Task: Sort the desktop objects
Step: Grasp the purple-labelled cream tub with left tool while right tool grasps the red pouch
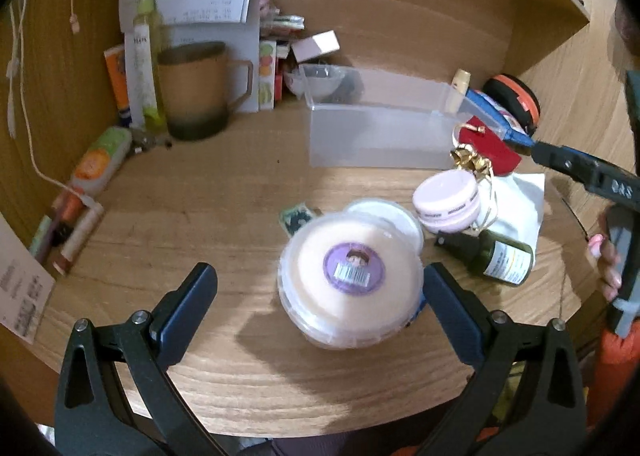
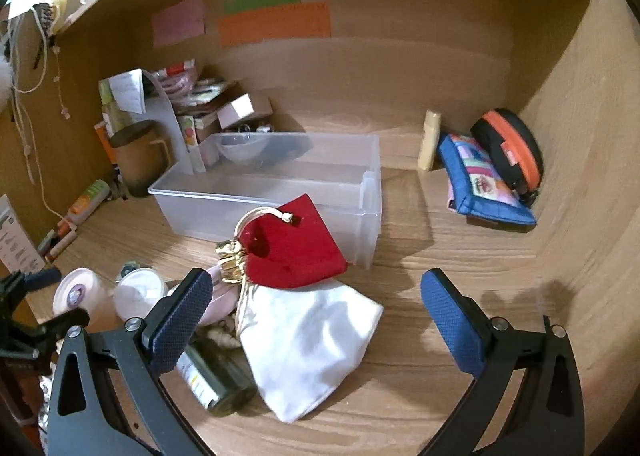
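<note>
**Both grippers open over the clutter; clear bin empty of sorted items**

Landmark: clear plastic bin (image 2: pixel 280 192), standing mid-desk against the back of the wooden alcove. All positions below are given relative to it.

Left gripper (image 1: pixel 320 296): jaws spread wide, nothing pressed between the pads. A round tub with a purple barcode label (image 1: pixel 352 272) sits on the desk in front of the bin, between the two fingers; the right-hand finger is just beside its rim, the left-hand one well apart. Reading: the tool is lined up to close on the tub, and its width probably explains the wide opening.

Right gripper (image 2: pixel 316 320): also fully open, holding nothing. It hangs over the white cloth pouch (image 2: pixel 316 340), which lies in front of the bin's near right corner. The red velvet pouch (image 2: pixel 296 244) leans against the bin's front wall, overlapping the white one, with a gold bow (image 2: pixel 232 260) at its left edge.

Other loose items in front of the bin, to the left of the pouches: a pink jar (image 1: pixel 446 202), a dark green bottle (image 1: pixel 498 262) on its side, partly under the white pouch.

To the right of the bin: blue patchwork pouch (image 2: pixel 486 184) and a black-and-orange case (image 2: pixel 510 150) propped in the corner, seemingly parked there. Left of the bin: brown mug (image 1: pixel 200 90).

Judgement: sorting is at its start; the bin interior looks bare apart from things seen through its back wall.
</note>
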The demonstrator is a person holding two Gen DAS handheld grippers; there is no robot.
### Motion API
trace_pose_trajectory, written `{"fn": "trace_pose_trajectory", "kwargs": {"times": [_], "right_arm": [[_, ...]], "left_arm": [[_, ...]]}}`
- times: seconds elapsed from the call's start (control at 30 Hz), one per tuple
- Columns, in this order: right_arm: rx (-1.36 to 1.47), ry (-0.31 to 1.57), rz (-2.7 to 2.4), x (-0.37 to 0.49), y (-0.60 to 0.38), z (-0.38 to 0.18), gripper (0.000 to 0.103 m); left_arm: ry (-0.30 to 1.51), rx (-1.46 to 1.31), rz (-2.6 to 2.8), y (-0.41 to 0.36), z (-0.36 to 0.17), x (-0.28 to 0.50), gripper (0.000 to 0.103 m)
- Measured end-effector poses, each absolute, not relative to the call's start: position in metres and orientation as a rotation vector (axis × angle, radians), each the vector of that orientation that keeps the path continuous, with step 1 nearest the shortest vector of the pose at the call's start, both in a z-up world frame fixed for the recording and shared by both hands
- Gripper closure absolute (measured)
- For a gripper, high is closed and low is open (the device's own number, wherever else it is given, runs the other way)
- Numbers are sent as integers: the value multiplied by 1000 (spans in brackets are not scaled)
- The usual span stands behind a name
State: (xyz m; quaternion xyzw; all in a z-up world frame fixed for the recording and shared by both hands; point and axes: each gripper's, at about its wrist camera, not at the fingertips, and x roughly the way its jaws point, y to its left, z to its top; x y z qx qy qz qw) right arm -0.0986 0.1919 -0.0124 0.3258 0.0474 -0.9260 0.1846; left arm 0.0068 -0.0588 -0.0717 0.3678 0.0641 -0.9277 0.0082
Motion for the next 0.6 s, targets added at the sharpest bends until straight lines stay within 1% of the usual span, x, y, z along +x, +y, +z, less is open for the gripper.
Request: {"fn": "trace_pose_trajectory", "kwargs": {"times": [0.13, 0.33, 0.6], "right_arm": [[1002, 124, -2544, -123, 186, -24, 0], [1111, 164, -2454, -150, 170, -44, 0], [1121, 247, -2417, -161, 148, -51, 0]], "left_arm": [[203, 1175, -2896, -56, -79, 4, 0], [202, 1212, -2870, -53, -89, -5, 0], [233, 1205, -2861, -56, -93, -9, 0]]}}
